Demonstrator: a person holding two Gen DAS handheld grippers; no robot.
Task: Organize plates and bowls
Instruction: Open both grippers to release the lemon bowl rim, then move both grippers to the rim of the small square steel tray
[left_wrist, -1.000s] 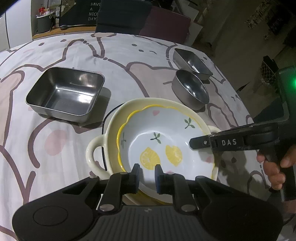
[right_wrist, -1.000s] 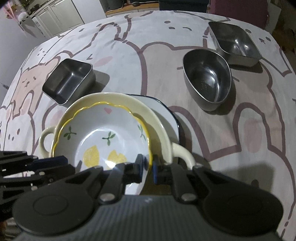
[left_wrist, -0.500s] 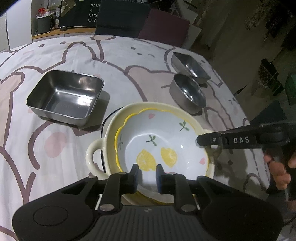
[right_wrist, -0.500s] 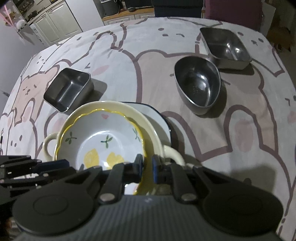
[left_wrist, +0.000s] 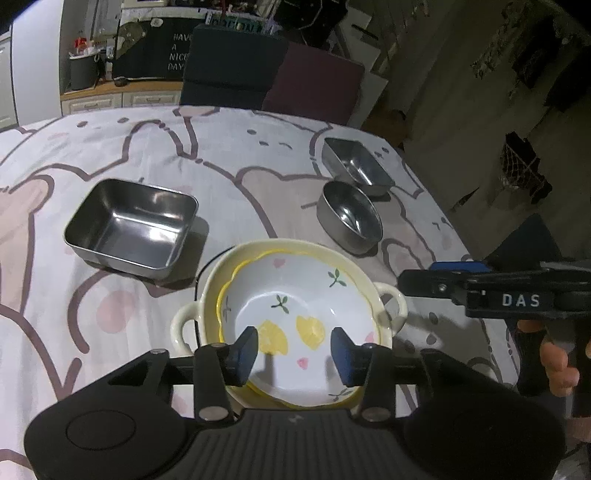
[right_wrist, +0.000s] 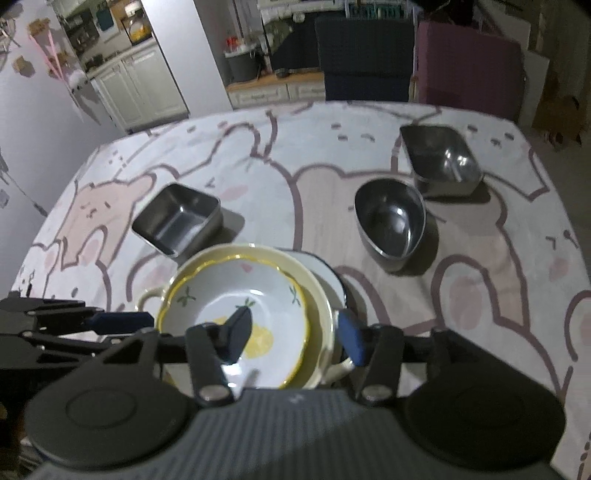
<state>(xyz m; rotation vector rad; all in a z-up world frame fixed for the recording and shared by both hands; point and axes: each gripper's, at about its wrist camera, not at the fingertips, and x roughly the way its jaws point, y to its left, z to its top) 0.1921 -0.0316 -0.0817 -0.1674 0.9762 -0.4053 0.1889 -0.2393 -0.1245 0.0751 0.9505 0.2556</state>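
A lemon-print bowl (left_wrist: 291, 314) (right_wrist: 236, 317) rests nested inside a cream two-handled bowl (left_wrist: 384, 299) (right_wrist: 321, 299), which sits on a dark-rimmed white plate (right_wrist: 328, 273). My left gripper (left_wrist: 293, 350) hovers above the near rim of the stack, its jaws opening, nothing pressed between them. My right gripper (right_wrist: 295, 332) hangs over the stack's right side, jaws also opening and free of the rims. In the left wrist view the right gripper (left_wrist: 443, 280) reaches in from the right, held by a hand (left_wrist: 554, 358).
On the bear-print tablecloth (left_wrist: 258, 155) stand a steel rectangular tray (left_wrist: 131, 227) (right_wrist: 177, 219) at the left, a steel oval bowl (left_wrist: 349, 218) (right_wrist: 391, 221) and a second steel tray (left_wrist: 356, 166) (right_wrist: 441, 164) at the right. Chairs (left_wrist: 258, 74) stand beyond the far edge.
Both grippers let go of the lemon-print bowl's rim, spread their jaws and rose away from the stack. The bowl now sits inside the cream bowl.
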